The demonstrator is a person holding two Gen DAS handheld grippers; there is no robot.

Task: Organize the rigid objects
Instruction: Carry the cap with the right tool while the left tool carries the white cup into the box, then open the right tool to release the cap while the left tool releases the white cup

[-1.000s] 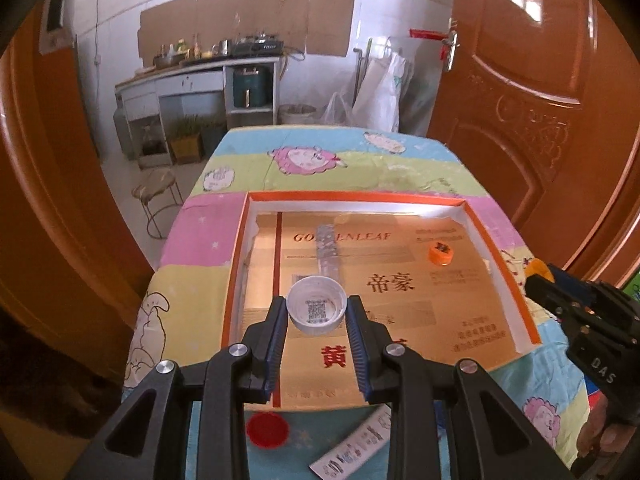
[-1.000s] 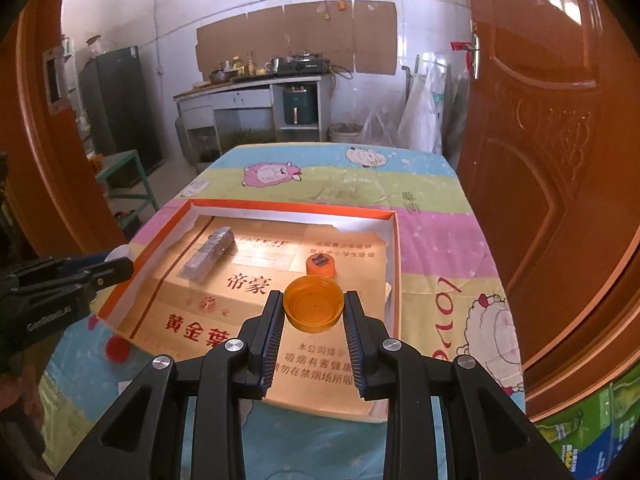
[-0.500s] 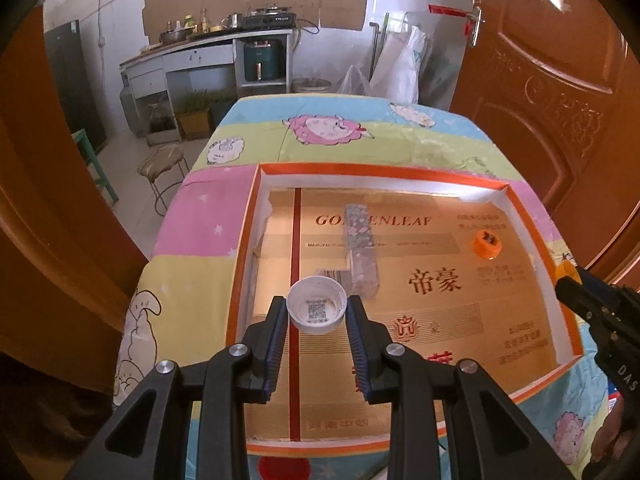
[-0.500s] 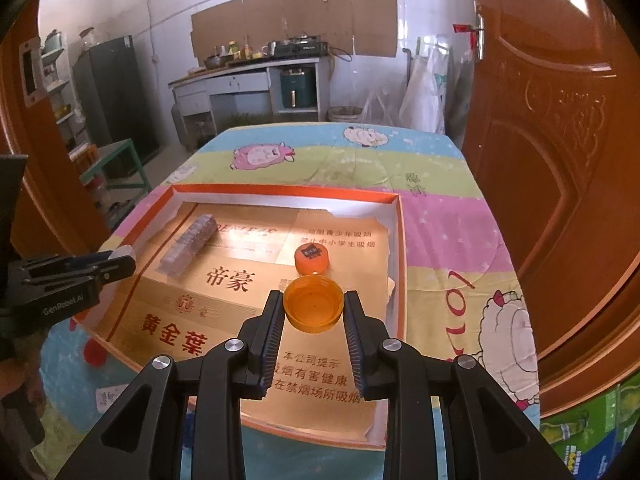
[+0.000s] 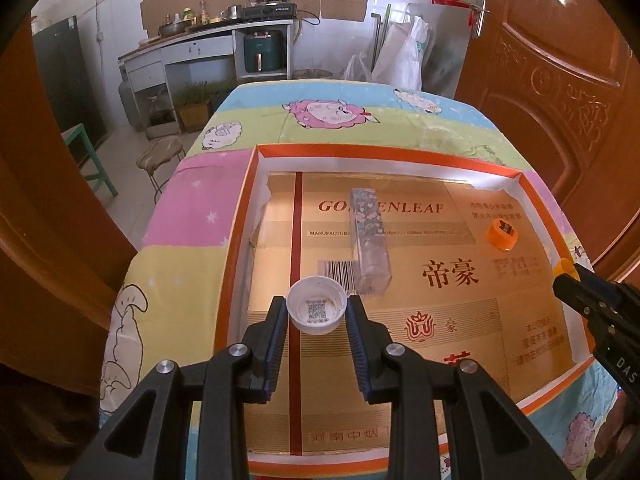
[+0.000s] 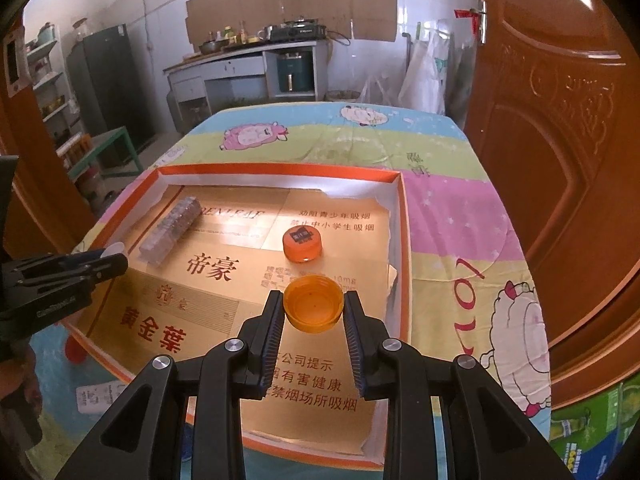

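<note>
Left gripper (image 5: 317, 312) clamped on a white cap (image 5: 317, 310), open side up, above the tray (image 5: 239, 216) at its 7 o'clock corner. Right gripper (image 6: 313, 309) clamped on an orange cap (image 6: 313, 309), hollow up, toward 4 o'clock. Clear box (image 5: 370, 240), long axis 12-to-6. Second orange cap (image 6: 302, 244) lies flat. The tray's near rim is hidden behind the fingers.

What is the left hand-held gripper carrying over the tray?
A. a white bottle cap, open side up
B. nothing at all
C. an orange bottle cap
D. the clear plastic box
A: the left hand-held gripper is clamped on a white bottle cap with a printed code inside, held over the orange-rimmed tray; the orange bottle cap is in the right hand-held gripper.
</note>
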